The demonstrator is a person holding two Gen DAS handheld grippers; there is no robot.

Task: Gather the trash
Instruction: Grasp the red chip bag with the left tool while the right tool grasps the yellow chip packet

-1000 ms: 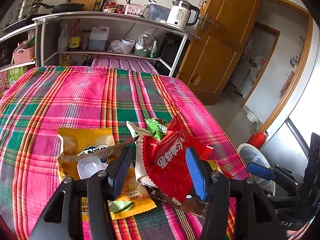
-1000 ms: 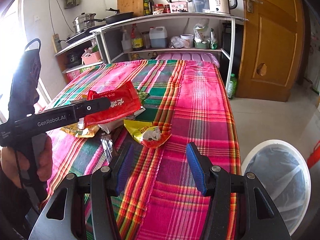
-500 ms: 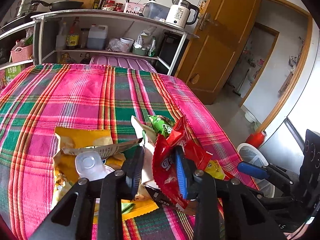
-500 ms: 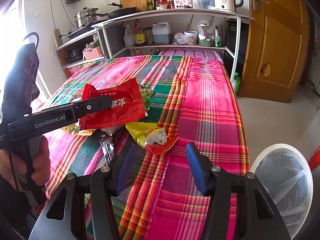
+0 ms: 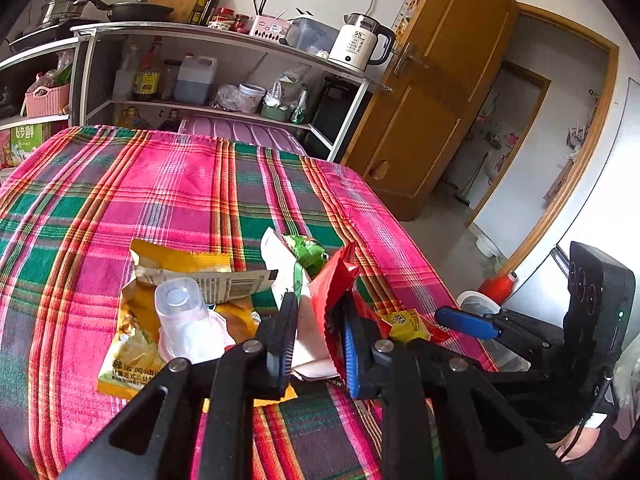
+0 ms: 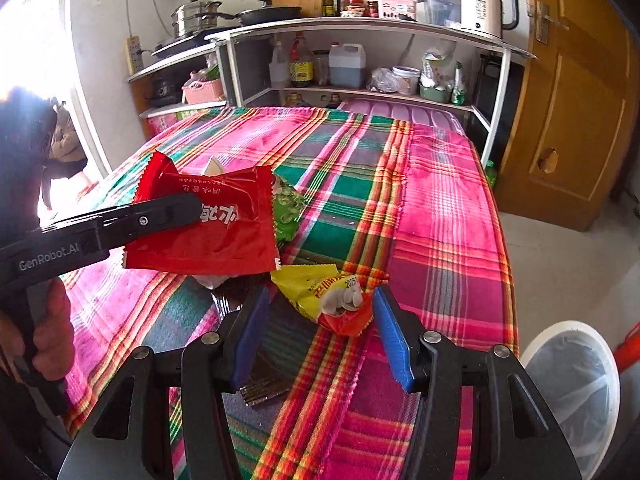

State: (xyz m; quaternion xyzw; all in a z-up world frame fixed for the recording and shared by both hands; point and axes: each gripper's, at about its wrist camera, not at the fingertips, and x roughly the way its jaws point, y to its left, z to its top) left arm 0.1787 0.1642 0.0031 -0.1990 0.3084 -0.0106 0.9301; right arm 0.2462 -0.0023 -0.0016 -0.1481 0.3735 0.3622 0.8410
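The left gripper (image 5: 318, 332), its jaws just closed, pinches the crinkled red foil snack wrapper (image 6: 208, 224) above the plaid tablecloth (image 6: 440, 208). The right gripper (image 6: 316, 332) stands apart around a yellow-orange packet (image 6: 328, 292) (not yet pinched). Next, I judge: carry the wrapper to the lined white bin (image 6: 576, 380).

- The left gripper (image 5: 316, 336) is covering the lower part of the red wrapper (image 5: 334, 284) between its pads.
- The red wrapper is hiding most of the green packet (image 6: 286, 208) behind it.
- The white bin (image 6: 576, 380), right of the right gripper (image 6: 316, 336), is running off the picture's edge.
- Print on the yellow packet (image 6: 316, 284) is reading too small.
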